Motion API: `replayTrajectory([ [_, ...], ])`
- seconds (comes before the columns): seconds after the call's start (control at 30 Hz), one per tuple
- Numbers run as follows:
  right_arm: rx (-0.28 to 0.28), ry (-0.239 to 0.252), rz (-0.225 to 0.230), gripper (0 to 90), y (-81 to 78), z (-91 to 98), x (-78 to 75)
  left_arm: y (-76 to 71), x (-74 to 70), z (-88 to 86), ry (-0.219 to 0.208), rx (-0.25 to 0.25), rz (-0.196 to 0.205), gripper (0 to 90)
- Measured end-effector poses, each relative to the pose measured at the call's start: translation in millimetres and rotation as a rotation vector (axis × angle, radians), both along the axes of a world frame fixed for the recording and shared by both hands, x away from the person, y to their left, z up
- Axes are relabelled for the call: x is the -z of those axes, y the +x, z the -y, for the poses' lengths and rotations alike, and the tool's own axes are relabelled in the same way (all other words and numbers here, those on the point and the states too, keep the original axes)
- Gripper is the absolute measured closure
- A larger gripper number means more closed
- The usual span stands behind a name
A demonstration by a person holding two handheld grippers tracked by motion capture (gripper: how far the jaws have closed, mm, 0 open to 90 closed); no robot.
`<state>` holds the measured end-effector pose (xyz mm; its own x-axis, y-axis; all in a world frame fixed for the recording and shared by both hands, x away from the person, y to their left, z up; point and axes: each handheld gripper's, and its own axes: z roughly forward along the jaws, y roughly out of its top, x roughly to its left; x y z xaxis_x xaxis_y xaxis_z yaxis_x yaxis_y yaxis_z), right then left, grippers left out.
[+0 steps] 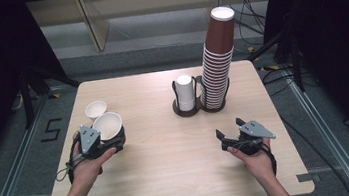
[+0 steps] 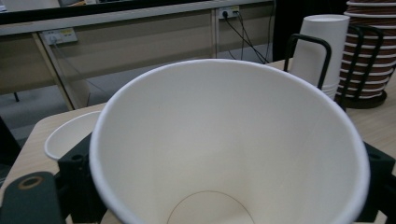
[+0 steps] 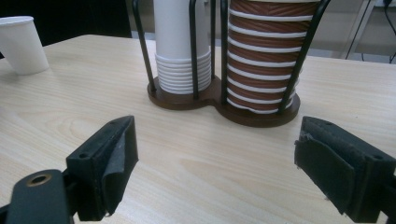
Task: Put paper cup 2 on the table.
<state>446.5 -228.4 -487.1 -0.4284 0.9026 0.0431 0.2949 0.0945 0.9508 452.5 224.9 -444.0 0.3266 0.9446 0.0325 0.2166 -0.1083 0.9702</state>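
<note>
The white paper cup (image 1: 108,126) is sitting clamped between the jaws of the left gripper (image 1: 112,142), over the bench (image 1: 169,154) at about eight o'clock from its middle, mouth tilting back toward the person. In the left gripper view the cup (image 2: 224,140) is gaping wide, its bottom disc showing deep inside and a black jaw standing against the wall on each side.

By the look of it, it will be handling as a very light, thin-walled thing: easily dented, its smooth paper likely to slip, so a gentle squeeze on the wall below the rolled rim looks the safest hold, since that rim is stiffening the mouth.

Just beyond it, at eleven o'clock, a second white cup (image 1: 96,109) is standing upright on the bench. Farther out, at two o'clock from the held cup, a dark double holder (image 1: 198,106) is carrying a short stack of white cups (image 1: 185,92) and, beside it, a tall stack of brown cups (image 1: 218,57).

The right gripper (image 1: 230,130) is hovering at four o'clock on the bench, its jaws standing apart with nothing between them, pointing at the holder (image 3: 219,100).
</note>
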Motion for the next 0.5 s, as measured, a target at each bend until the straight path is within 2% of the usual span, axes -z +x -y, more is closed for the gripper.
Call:
replayTrajectory([
  [0.2,0.002,-0.006,0.010,13.9,0.6,-0.1,1.1,5.8,3.8,-9.4,-0.001,-0.044,-0.008,11.4],
  [0.23,-0.001,0.001,0.006,13.9,0.4,-0.7,0.9,6.9,5.1,-9.8,-0.020,-0.053,-0.011,11.4],
  [0.27,-0.002,0.008,-0.002,13.9,0.1,-1.1,0.9,8.7,5.8,-13.9,-0.003,-0.068,-0.016,11.5],
  [0.37,-0.001,0.004,-0.001,13.9,0.1,-0.8,1.0,10.4,7.4,-16.9,-0.003,-0.087,-0.016,11.5],
  [0.4,-0.014,-0.011,0.019,13.9,1.6,0.2,1.4,11.1,8.2,-18.3,-0.002,-0.100,-0.017,11.4],
  [0.5,-0.013,-0.001,0.012,14.0,1.6,0.3,1.6,13.1,10.4,-22.8,-0.001,-0.130,-0.024,11.4],
])
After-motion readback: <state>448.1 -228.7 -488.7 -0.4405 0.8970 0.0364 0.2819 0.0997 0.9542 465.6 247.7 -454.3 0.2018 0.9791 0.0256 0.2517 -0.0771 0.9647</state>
